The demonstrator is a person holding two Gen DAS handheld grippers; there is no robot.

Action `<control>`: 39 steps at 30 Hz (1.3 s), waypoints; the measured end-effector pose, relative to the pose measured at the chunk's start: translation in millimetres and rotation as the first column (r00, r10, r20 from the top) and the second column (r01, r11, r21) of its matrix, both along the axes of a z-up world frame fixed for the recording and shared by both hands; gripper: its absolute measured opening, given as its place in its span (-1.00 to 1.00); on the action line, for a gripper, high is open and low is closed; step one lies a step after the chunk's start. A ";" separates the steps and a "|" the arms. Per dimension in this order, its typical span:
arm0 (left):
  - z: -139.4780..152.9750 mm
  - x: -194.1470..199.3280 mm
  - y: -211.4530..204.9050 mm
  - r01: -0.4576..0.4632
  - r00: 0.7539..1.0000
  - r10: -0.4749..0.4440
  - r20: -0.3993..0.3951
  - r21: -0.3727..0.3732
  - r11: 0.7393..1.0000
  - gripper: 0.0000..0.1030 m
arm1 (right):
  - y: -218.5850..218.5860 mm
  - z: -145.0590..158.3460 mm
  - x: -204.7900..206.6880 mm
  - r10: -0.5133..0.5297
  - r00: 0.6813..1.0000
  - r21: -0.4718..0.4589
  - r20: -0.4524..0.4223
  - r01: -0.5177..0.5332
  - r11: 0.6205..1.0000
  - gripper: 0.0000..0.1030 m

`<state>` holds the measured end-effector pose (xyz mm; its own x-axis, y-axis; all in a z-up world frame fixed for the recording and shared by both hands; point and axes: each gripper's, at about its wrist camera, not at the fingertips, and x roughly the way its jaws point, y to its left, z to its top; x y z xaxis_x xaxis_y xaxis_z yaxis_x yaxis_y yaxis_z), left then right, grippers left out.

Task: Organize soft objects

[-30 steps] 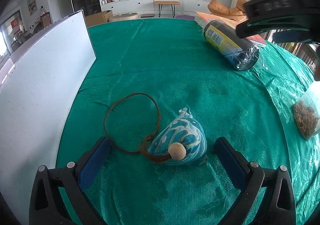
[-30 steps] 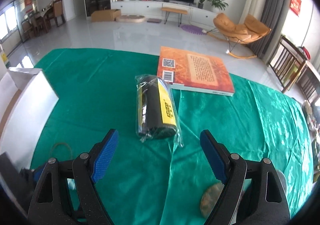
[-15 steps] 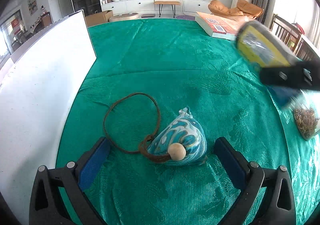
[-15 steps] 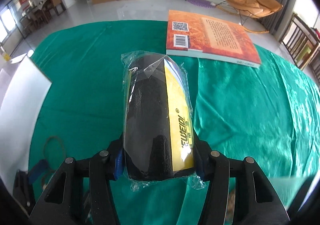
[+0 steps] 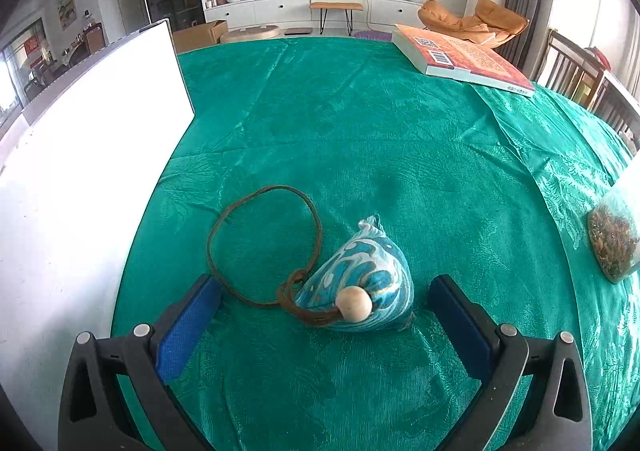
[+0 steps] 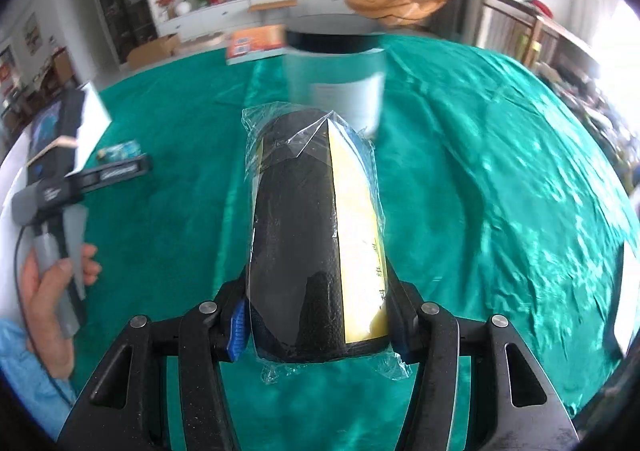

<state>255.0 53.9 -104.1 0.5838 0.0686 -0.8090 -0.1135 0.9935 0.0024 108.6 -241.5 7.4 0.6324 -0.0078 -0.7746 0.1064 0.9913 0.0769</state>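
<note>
one wrapped black roll (image 6: 316, 235), one blue pouch (image 5: 360, 283), one orange book (image 5: 464, 59)

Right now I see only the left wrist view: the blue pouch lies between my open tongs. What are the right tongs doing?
Observer: The right tongs have just closed on a plastic-wrapped black and yellow roll, one pad on each side.
Operator: Anything ahead of that roll?
Observer: Yes. Beyond its far end there is what looks like a clear jar with a dark lid, blurred in the right wrist view.
</note>
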 end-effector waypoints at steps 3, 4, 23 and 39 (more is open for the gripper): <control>0.2 -0.2 0.0 0.000 1.000 0.000 0.000 0.000 1.000 1.00 | -42.5 0.2 20.7 -0.093 0.993 0.019 0.072 0.092 0.996 0.13; 0.2 -0.2 0.0 0.000 1.000 0.000 0.000 0.000 1.000 1.00 | -50.3 -3.7 29.4 -0.102 0.992 0.015 0.074 0.101 0.995 0.14; 1.9 -36.1 1.9 0.117 0.992 -0.117 -0.037 -0.003 0.993 1.00 | -55.8 -42.8 29.6 -0.137 0.990 -0.007 -0.018 0.137 0.990 0.67; 31.7 -8.2 -13.1 0.245 0.969 -0.241 0.055 -0.098 0.965 -0.14 | -75.9 -12.4 54.1 -0.060 0.997 0.130 -0.054 0.067 0.989 0.59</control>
